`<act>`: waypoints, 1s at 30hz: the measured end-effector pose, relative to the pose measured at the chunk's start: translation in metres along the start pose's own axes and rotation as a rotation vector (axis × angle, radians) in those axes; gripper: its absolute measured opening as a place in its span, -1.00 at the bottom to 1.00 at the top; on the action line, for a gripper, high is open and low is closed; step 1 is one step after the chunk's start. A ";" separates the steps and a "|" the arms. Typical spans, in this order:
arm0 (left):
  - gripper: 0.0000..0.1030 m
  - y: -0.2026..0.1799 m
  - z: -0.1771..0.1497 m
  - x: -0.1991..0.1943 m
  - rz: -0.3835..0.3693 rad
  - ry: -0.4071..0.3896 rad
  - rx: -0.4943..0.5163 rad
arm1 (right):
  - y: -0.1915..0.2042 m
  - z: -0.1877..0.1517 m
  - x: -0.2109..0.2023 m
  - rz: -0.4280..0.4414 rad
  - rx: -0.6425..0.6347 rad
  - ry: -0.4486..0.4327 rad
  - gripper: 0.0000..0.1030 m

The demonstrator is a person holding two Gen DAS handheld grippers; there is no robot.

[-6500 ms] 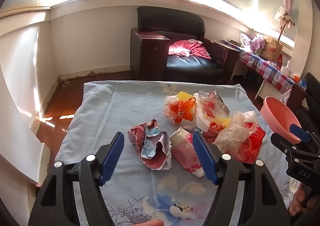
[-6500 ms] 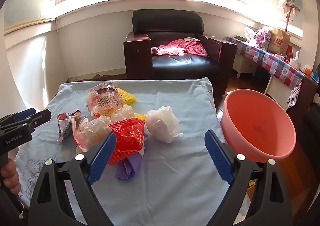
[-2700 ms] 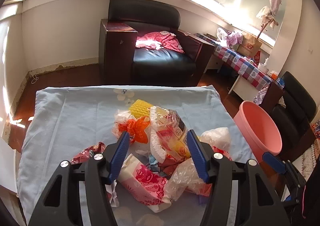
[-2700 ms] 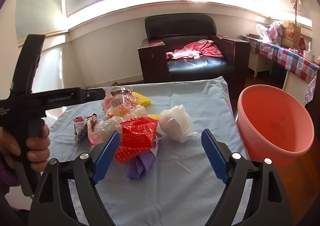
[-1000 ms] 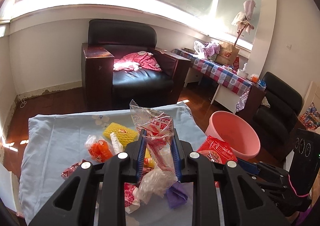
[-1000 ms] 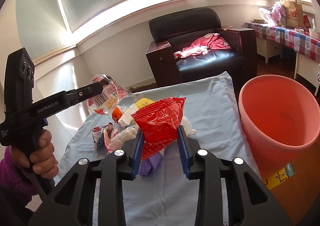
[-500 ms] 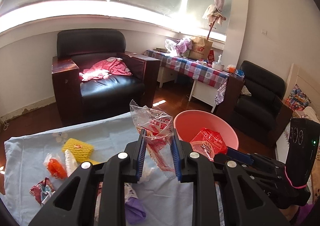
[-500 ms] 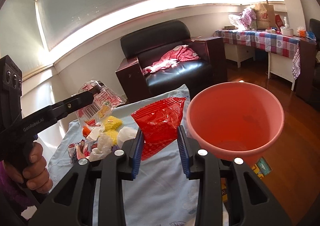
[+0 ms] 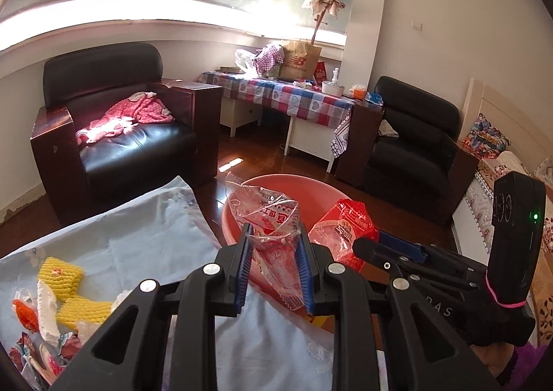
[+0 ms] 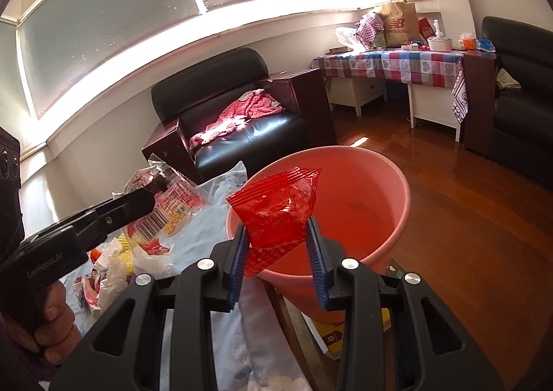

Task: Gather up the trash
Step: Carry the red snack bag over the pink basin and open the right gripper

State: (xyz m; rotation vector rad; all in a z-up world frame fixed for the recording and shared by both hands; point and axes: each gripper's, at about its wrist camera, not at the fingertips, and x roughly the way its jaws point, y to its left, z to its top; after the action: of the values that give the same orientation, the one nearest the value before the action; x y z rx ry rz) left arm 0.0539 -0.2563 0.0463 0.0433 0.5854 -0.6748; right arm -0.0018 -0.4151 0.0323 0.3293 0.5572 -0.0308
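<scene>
We take the pink basin (image 10: pixel 366 183) as our landmark: it stands off the end of the cloth-covered table (image 9: pixel 148 228), over the wooden floor, and what we can see of its inside wall and bottom is bare, with no trash lying in it. Our left gripper (image 9: pixel 274 264) is clamped on a clear plastic wrapper printed in red (image 9: pixel 268 218), its blue pads pressing the wrapper from both sides, and the wrapper hangs at the table-side rim of the basin, partly in front of its opening. Our right gripper (image 10: pixel 278 249) is closed on a red crinkled packet (image 10: pixel 276 204), pinched between its pads, and the packet is held in front of the basin's near rim, with its upper part against the open mouth. In the left wrist view the red packet (image 9: pixel 342 228) sits just beside the clear wrapper, both close over the basin. The trash not yet collected lies on the table, well away from the basin: a yellow knitted piece (image 9: pixel 60 275), an orange scrap (image 9: pixel 24 313), white foam or plastic bits, and crumpled printed wrappers at the far edge. In the right wrist view a hand (image 10: pixel 52 318) grips the left tool's handle. Under the basin a yellow-and-red printed card or box (image 10: pixel 331 335) shows on the floor.
</scene>
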 end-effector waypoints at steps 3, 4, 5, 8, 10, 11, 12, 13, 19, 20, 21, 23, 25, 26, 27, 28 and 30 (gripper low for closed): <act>-0.54 -0.004 0.000 0.019 -0.017 0.032 0.001 | -0.007 0.000 0.004 -0.025 0.007 -0.001 -0.34; -0.54 -0.006 0.000 0.025 -0.022 0.045 -0.003 | -0.009 0.000 0.005 -0.034 0.009 0.000 -0.34; -0.53 -0.006 -0.001 0.030 -0.027 0.058 -0.007 | -0.011 -0.001 0.007 -0.043 0.011 0.001 -0.34; -0.50 -0.006 -0.003 0.048 -0.035 0.091 -0.018 | -0.017 -0.001 0.010 -0.058 0.018 0.005 -0.34; -0.49 -0.007 -0.004 0.057 -0.035 0.107 -0.024 | -0.019 -0.001 0.013 -0.063 0.020 0.008 -0.34; -0.47 -0.007 -0.005 0.061 -0.035 0.114 -0.026 | -0.020 -0.001 0.015 -0.069 0.019 0.010 -0.34; -0.41 -0.006 -0.005 0.064 -0.032 0.119 -0.027 | -0.021 -0.001 0.017 -0.076 0.018 0.013 -0.34; -0.32 -0.007 -0.006 0.067 -0.027 0.121 -0.028 | -0.020 -0.001 0.018 -0.082 0.018 0.017 -0.34; -0.15 -0.004 -0.006 0.072 -0.018 0.119 -0.046 | -0.023 -0.001 0.028 -0.107 0.014 0.027 -0.34; -0.12 -0.003 -0.006 0.070 -0.022 0.117 -0.050 | -0.024 0.000 0.029 -0.114 0.013 0.027 -0.34; -0.11 -0.002 -0.006 0.069 -0.024 0.114 -0.051 | -0.024 0.001 0.030 -0.120 0.012 0.026 -0.34; -0.09 0.000 -0.004 0.065 -0.019 0.105 -0.049 | -0.026 0.001 0.033 -0.131 0.018 0.028 -0.34; -0.05 0.002 -0.005 0.060 -0.019 0.098 -0.055 | -0.029 0.002 0.035 -0.139 0.028 0.035 -0.33; -0.04 0.002 -0.004 0.057 -0.020 0.095 -0.060 | -0.029 0.003 0.037 -0.143 0.032 0.040 -0.33; -0.03 0.003 -0.003 0.055 -0.021 0.091 -0.064 | -0.030 0.004 0.039 -0.145 0.036 0.046 -0.31; -0.02 0.004 -0.003 0.052 -0.023 0.085 -0.068 | -0.031 0.005 0.041 -0.147 0.042 0.054 -0.27; 0.03 0.006 -0.002 0.045 -0.022 0.075 -0.075 | -0.033 0.006 0.043 -0.149 0.052 0.064 -0.22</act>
State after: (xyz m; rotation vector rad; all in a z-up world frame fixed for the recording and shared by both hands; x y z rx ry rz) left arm 0.0848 -0.2767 0.0197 -0.0078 0.6837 -0.6739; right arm 0.0342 -0.4456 0.0044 0.3401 0.6446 -0.1790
